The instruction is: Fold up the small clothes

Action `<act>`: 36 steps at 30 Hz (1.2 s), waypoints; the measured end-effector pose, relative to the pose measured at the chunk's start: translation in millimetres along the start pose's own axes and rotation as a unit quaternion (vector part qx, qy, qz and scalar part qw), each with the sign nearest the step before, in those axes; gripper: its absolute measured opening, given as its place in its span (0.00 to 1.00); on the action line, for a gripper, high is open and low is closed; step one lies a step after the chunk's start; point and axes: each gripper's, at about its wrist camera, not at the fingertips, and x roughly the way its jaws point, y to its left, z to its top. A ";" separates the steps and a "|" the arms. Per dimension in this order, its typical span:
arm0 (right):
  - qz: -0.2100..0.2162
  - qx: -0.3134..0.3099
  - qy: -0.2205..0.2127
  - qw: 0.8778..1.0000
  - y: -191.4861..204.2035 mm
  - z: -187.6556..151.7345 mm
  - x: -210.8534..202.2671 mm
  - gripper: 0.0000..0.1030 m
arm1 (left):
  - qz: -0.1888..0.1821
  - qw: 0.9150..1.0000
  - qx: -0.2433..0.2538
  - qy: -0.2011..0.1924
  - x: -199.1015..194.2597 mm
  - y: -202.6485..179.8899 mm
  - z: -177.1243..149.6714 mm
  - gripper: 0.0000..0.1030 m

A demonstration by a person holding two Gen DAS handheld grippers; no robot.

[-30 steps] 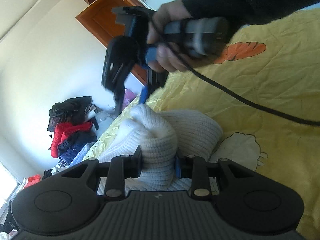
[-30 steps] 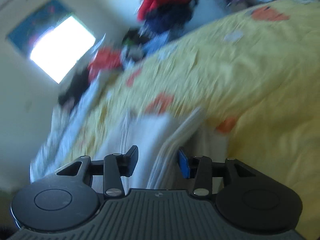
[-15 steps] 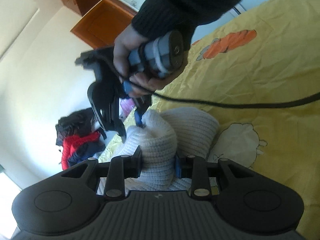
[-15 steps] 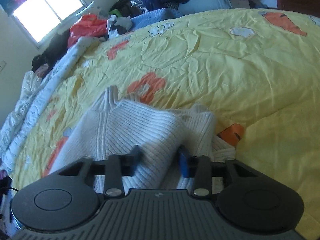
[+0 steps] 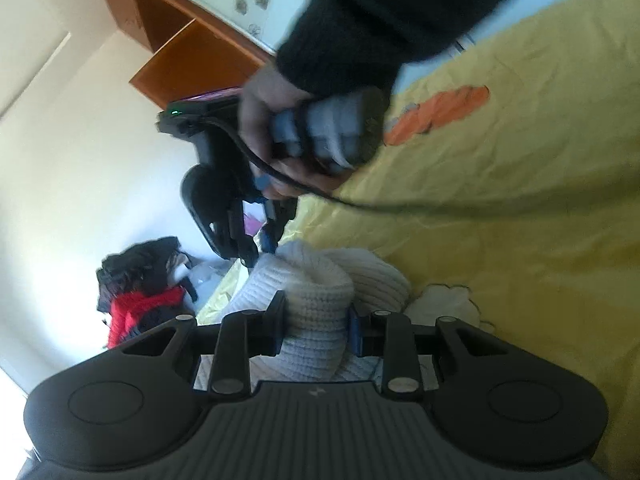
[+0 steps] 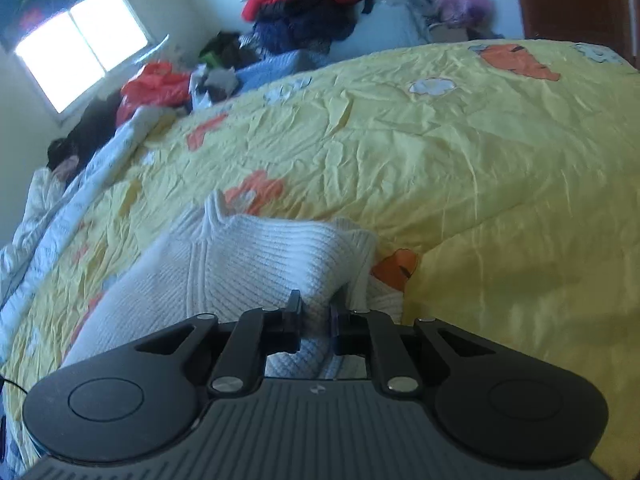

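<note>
A small white knit sweater (image 6: 224, 264) lies on a yellow bedspread (image 6: 480, 168). My left gripper (image 5: 316, 322) is shut on a bunched fold of the sweater (image 5: 316, 292) and holds it raised. My right gripper (image 6: 316, 312) is shut on another fold of the same sweater near its edge. In the left wrist view the right gripper (image 5: 256, 252) shows from outside, held by a hand in a black sleeve, its fingertips at the top of the sweater.
The bedspread (image 5: 520, 260) has orange and white cartoon prints. A pile of red and dark clothes (image 6: 304, 4) lies beyond the bed's far side. A white quilt (image 6: 72, 200) runs along the left edge. A black cable (image 5: 400, 204) trails from the right gripper.
My right gripper has come down onto the sweater and closed on a fold of it. My left gripper has kept its hold on the sweater.
</note>
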 end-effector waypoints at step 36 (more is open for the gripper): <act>0.018 -0.015 -0.001 1.000 76.2 -117.2 -89.4 0.38 | 0.008 0.951 -0.271 0.146 -38.2 119.0 -108.4 0.28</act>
